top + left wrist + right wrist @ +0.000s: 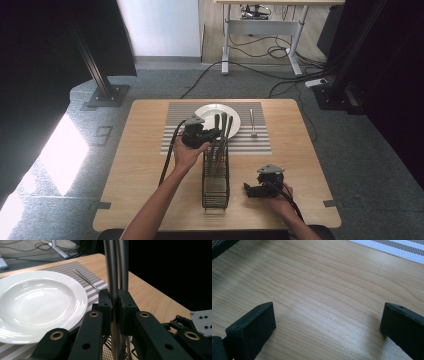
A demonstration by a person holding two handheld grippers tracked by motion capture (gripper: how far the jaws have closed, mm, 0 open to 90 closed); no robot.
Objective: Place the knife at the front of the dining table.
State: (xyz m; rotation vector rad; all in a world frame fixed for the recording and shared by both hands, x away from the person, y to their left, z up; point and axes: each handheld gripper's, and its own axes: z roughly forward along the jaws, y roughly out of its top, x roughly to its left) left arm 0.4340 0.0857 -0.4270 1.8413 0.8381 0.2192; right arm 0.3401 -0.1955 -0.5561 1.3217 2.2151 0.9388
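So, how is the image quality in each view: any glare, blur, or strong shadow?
High view: a bright sunlight patch on the floor at left, dark edges, table evenly lit. Left gripper view: the white plate shows soft glare, and the metal handle clamped in the left hand-held gripper is slightly blurred. Right gripper view: sharp wood grain, with soft shadows beside the open right hand-held gripper.

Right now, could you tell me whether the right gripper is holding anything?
No, the right gripper has its jaws wide apart with only bare table between them.
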